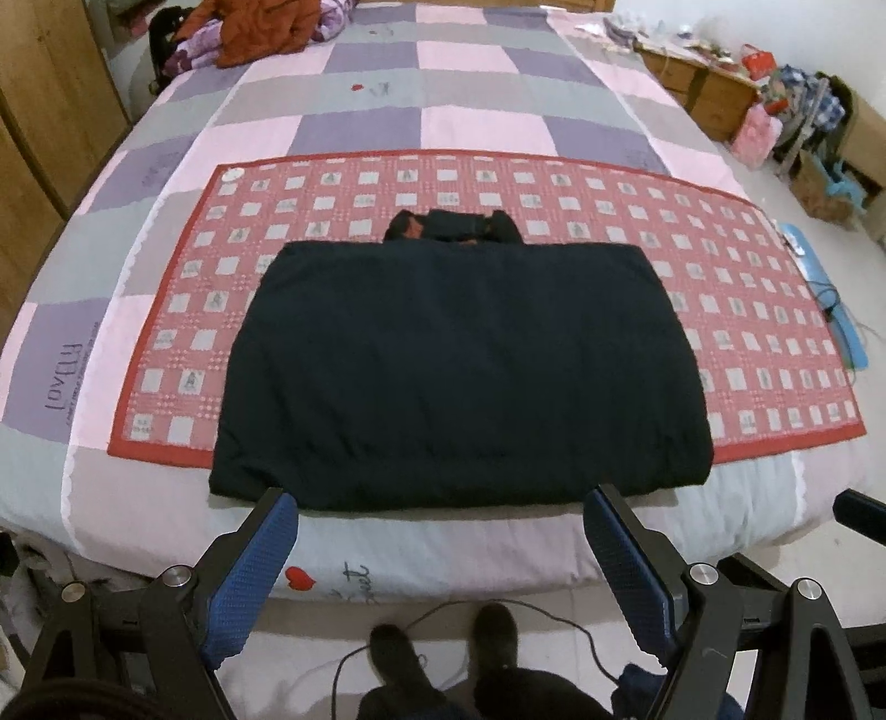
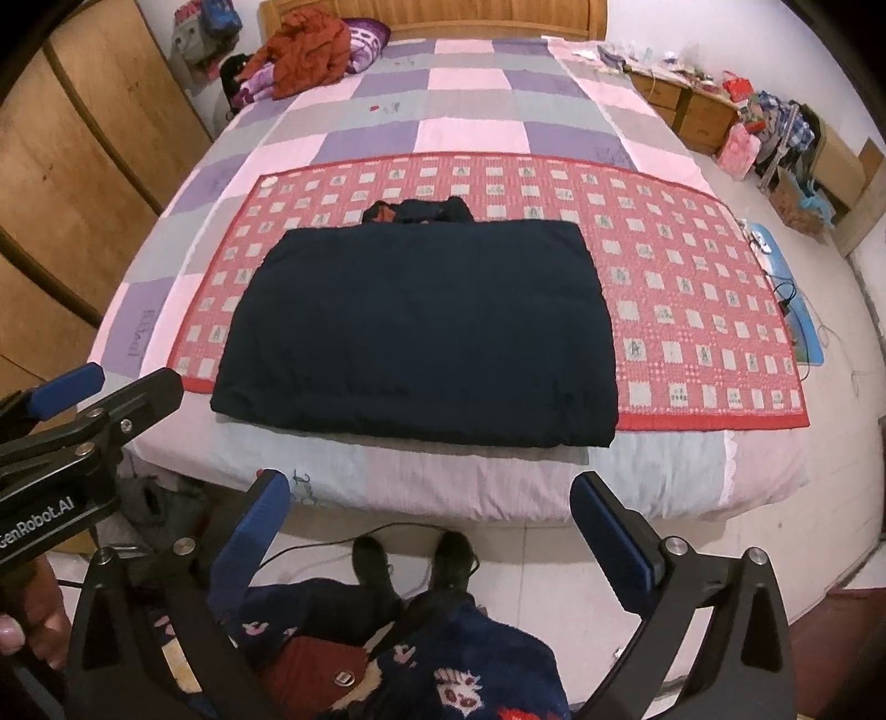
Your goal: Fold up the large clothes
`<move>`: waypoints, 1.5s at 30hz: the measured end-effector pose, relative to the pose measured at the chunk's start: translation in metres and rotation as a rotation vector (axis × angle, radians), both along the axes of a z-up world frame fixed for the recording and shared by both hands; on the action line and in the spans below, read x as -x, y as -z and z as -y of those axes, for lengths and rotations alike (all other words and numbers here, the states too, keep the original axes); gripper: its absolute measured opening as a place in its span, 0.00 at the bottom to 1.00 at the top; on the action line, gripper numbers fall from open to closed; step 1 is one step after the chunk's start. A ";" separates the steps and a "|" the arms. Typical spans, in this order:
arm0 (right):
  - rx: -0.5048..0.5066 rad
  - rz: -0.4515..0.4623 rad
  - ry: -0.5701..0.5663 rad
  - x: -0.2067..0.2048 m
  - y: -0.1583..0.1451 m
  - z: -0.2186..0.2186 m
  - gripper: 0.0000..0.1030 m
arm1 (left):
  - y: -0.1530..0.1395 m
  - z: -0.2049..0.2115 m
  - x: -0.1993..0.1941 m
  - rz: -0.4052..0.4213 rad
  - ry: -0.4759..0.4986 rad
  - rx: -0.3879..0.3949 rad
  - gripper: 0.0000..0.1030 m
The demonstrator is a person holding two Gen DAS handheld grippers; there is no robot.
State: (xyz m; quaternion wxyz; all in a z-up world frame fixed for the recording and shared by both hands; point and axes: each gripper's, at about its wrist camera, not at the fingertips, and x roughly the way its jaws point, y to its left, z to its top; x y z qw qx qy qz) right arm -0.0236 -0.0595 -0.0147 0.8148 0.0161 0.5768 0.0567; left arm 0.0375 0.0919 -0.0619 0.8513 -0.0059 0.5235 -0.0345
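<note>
A dark navy jacket (image 1: 459,365) lies folded into a flat rectangle on a red checked mat (image 1: 747,310), its collar bunched at the far edge. It also shows in the right wrist view (image 2: 421,332). My left gripper (image 1: 440,498) is open and empty, its blue pads just short of the jacket's near edge. My right gripper (image 2: 432,482) is open and empty, held back over the bed's front edge. The left gripper also shows at the left of the right wrist view (image 2: 83,399).
The mat (image 2: 692,310) lies across a bed with a pink, purple and grey checked cover (image 1: 387,127). An orange jacket (image 2: 310,47) lies by the headboard. Wooden wardrobes (image 2: 83,138) stand left. Cluttered drawers (image 2: 692,111) and boxes stand right. A cable (image 2: 332,540) runs on the floor by my feet.
</note>
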 end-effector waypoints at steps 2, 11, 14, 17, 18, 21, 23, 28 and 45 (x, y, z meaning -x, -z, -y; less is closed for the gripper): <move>0.005 0.000 0.000 0.000 0.000 0.000 1.00 | 0.000 0.000 0.000 0.001 0.001 0.001 0.86; 0.003 -0.005 -0.003 -0.001 -0.002 -0.001 1.00 | -0.007 0.003 0.002 0.048 0.022 0.026 0.86; -0.001 -0.006 -0.007 0.000 -0.002 -0.002 1.00 | -0.007 0.004 0.003 0.051 0.019 0.023 0.86; -0.002 -0.006 -0.015 0.002 -0.002 -0.002 1.00 | -0.007 0.003 0.003 0.042 0.014 0.021 0.86; -0.003 -0.006 -0.016 0.002 -0.002 -0.002 1.00 | -0.006 0.004 0.002 0.038 0.008 0.009 0.86; 0.001 0.000 -0.014 0.003 -0.003 -0.002 1.00 | -0.001 0.006 0.003 0.021 -0.001 -0.010 0.86; 0.001 0.001 -0.013 0.003 -0.003 -0.003 1.00 | 0.001 0.006 0.004 0.013 -0.005 -0.012 0.86; -0.001 0.000 -0.013 0.003 -0.003 -0.002 1.00 | 0.003 0.007 0.006 0.005 -0.005 -0.017 0.86; -0.004 -0.001 -0.012 0.002 -0.004 0.001 1.00 | 0.005 0.013 -0.002 -0.003 0.004 -0.023 0.86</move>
